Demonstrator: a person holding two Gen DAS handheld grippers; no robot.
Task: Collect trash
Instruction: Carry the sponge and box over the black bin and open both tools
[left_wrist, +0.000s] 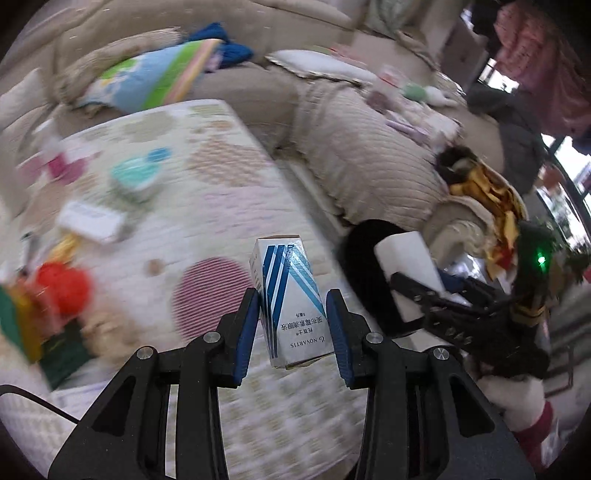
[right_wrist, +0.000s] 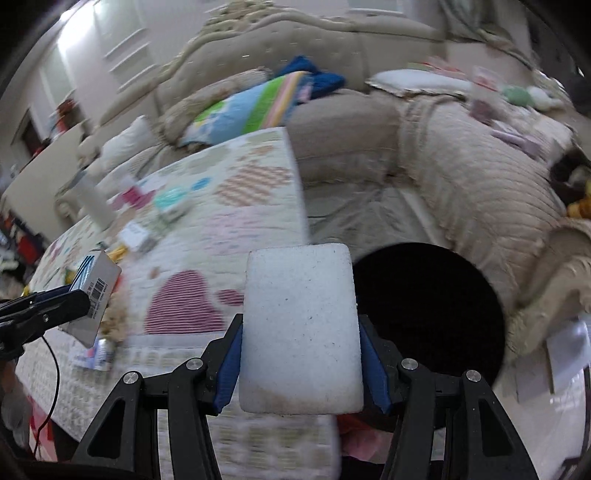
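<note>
My left gripper (left_wrist: 291, 325) is shut on a small white box with blue stripes (left_wrist: 288, 302), held above the patterned table mat (left_wrist: 207, 206). The box and left gripper also show at the left of the right wrist view (right_wrist: 94, 288). My right gripper (right_wrist: 301, 354) is shut on a white foam block (right_wrist: 301, 325), held beside a black round bin opening (right_wrist: 428, 314). In the left wrist view the foam block (left_wrist: 410, 262) and right gripper (left_wrist: 454, 306) sit at the right, over the black bin (left_wrist: 369, 266).
The mat carries a teal tub (left_wrist: 135, 177), a white box (left_wrist: 92, 221), a red object (left_wrist: 64, 284), a green packet (left_wrist: 64, 350) and other litter. A beige quilted sofa (left_wrist: 362, 166) with cushions and toys runs behind and to the right.
</note>
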